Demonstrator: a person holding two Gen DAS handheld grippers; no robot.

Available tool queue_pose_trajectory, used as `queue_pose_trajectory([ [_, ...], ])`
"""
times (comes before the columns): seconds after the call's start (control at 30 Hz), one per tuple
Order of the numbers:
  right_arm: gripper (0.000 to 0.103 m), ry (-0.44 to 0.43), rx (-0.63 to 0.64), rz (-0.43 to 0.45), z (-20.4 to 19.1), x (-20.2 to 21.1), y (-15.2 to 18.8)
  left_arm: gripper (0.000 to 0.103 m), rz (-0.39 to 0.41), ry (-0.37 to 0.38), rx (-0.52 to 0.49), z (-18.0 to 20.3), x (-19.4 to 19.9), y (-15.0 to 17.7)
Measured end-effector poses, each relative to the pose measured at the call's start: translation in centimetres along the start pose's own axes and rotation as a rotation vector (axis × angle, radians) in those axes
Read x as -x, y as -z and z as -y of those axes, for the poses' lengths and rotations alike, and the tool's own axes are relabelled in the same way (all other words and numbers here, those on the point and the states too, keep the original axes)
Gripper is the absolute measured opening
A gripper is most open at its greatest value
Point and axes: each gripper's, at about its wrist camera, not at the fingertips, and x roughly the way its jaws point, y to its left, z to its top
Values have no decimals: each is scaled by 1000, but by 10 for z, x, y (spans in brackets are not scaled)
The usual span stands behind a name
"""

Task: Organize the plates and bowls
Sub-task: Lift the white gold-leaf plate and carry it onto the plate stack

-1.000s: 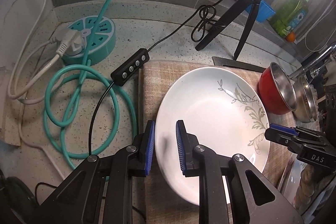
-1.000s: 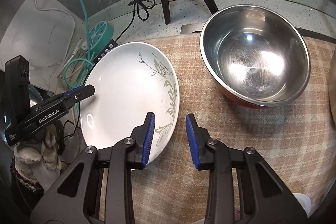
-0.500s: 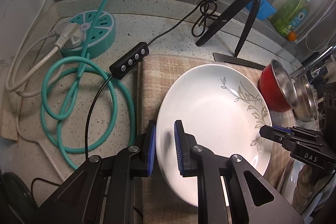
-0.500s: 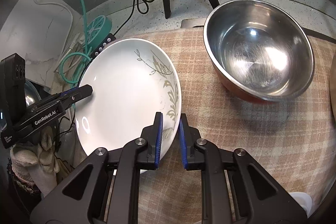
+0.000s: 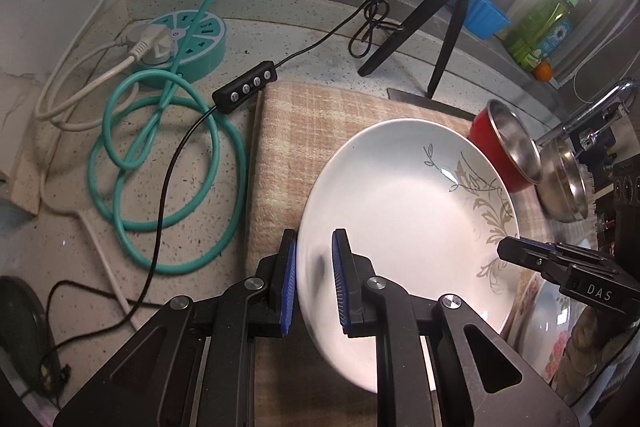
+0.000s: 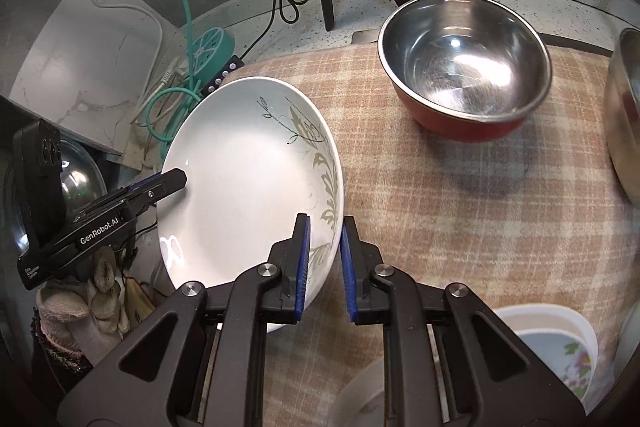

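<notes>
Plate sits over the mat's left part, steel bowl behind and right of it (a second bowl beyond), power strip and coiled cable off the mat's left

Lettering on the two tongs

In the left wrist view, the right tongs carry white capitals "DAS" on the black body near the right edge. In the right wrist view, the left tongs carry "GenRobot.AI" in white along the black arm; lower on the same body sits a small white label of several lines, too fine to read. The green bottle on the ledge at the back bears a printed label, but its text is too blurred to make out.
</notes>
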Motion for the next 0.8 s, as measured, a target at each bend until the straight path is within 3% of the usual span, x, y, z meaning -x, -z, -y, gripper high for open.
queue_pose_trajectory([
  [0.33, 15, -31, -21, 35, 23, 46, 28, 15, 51, 39, -23, 38, 30, 17],
  [0.8, 15, -12, -67, 51, 87, 104, 78, 15, 50, 109, -77, 114, 40, 59],
])
